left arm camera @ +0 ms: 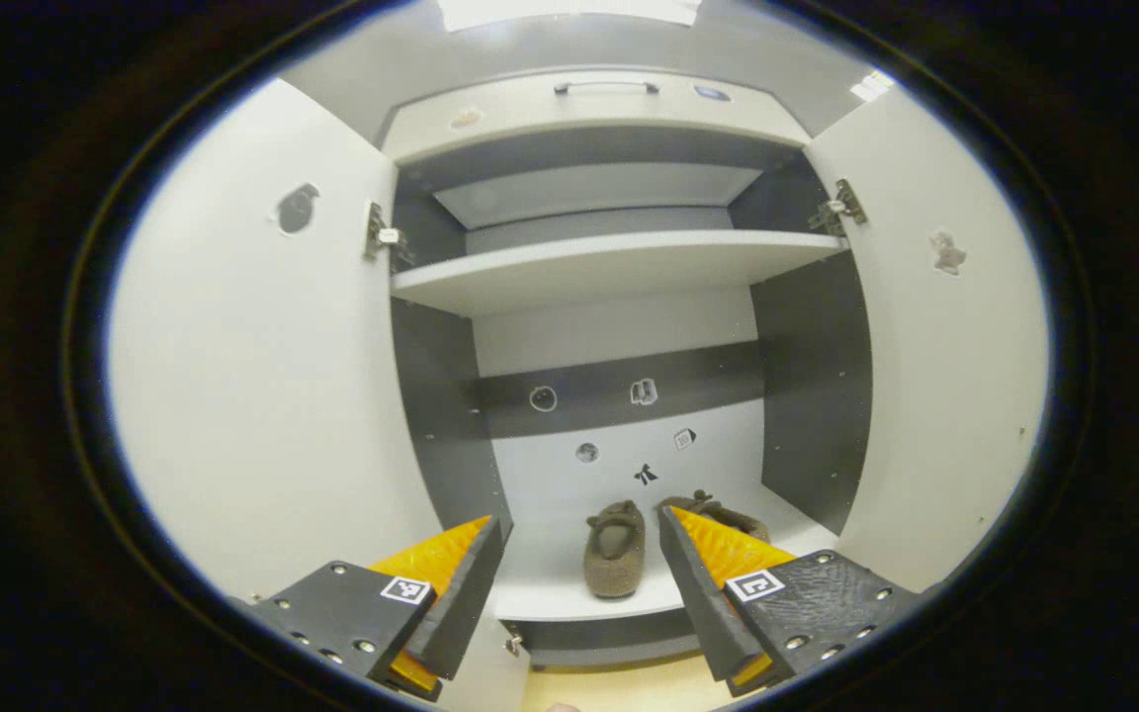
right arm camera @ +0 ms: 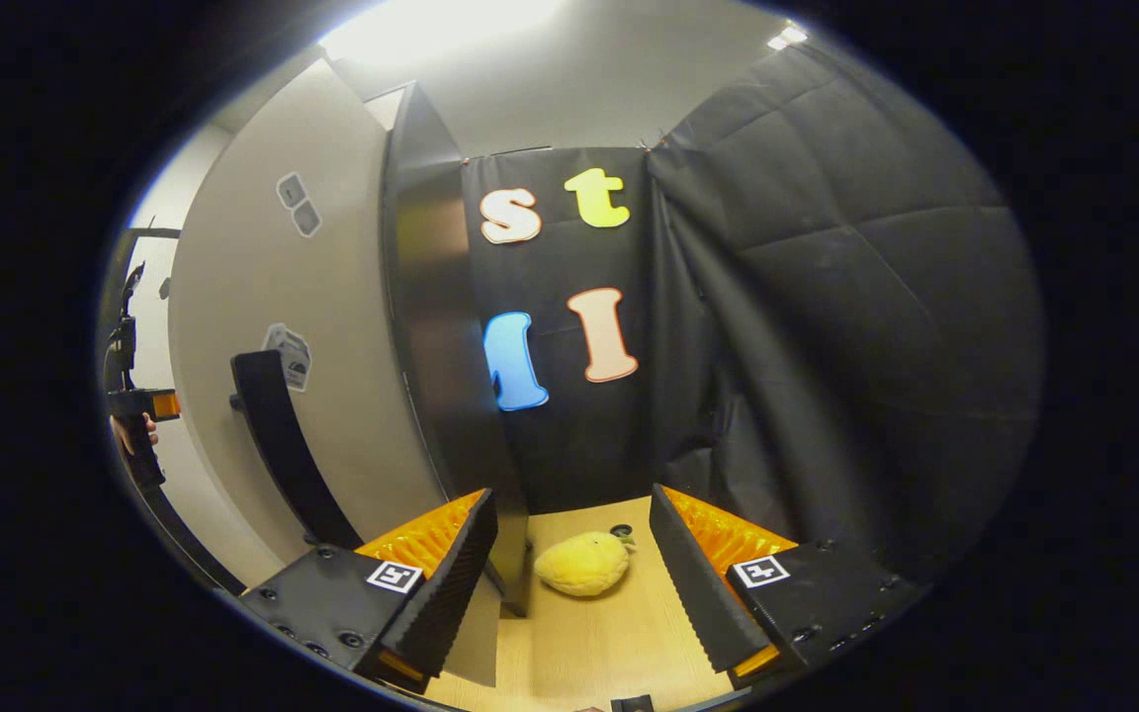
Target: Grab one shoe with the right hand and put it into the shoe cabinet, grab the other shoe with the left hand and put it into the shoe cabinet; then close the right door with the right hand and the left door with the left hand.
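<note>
I have both brown fuzzy slippers resting on the bottom shelf of the white-and-grey shoe cabinet, toes pointing in, so I judge the stowing finished and the doors next. My left hand-held gripper hangs spread and empty, facing the cabinet's mouth, between its two swung-out doors. My right hand-held gripper is also spread, holding nothing, and sits beside the cabinet's right door, near its dark curved handle, ready to push. The second slipper is half hidden behind a finger. A yellow plush toy lies on the floor beyond the door's edge.
</note>
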